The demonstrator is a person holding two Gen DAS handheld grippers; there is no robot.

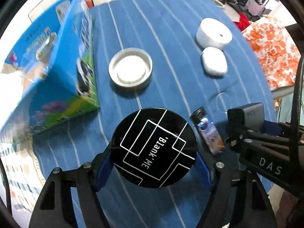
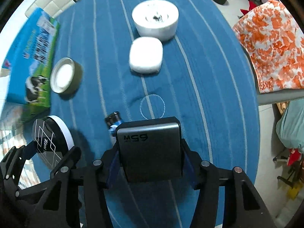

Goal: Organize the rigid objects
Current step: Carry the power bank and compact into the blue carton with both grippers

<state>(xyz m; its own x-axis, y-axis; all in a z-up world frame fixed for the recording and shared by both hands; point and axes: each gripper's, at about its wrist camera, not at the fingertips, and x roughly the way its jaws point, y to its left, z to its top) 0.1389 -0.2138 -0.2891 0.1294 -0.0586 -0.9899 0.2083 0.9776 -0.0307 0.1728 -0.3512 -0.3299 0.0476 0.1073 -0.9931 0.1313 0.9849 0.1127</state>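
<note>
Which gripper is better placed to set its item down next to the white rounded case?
Right. The right gripper with its grey charger faces the white rounded case; the left gripper sits further left.

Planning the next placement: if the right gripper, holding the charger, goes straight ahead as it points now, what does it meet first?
Probably the white rounded case. The right gripper, shut on the grey 65W charger, points along bare blue cloth toward it, with the white roll just behind. Depth is uncertain.
</note>
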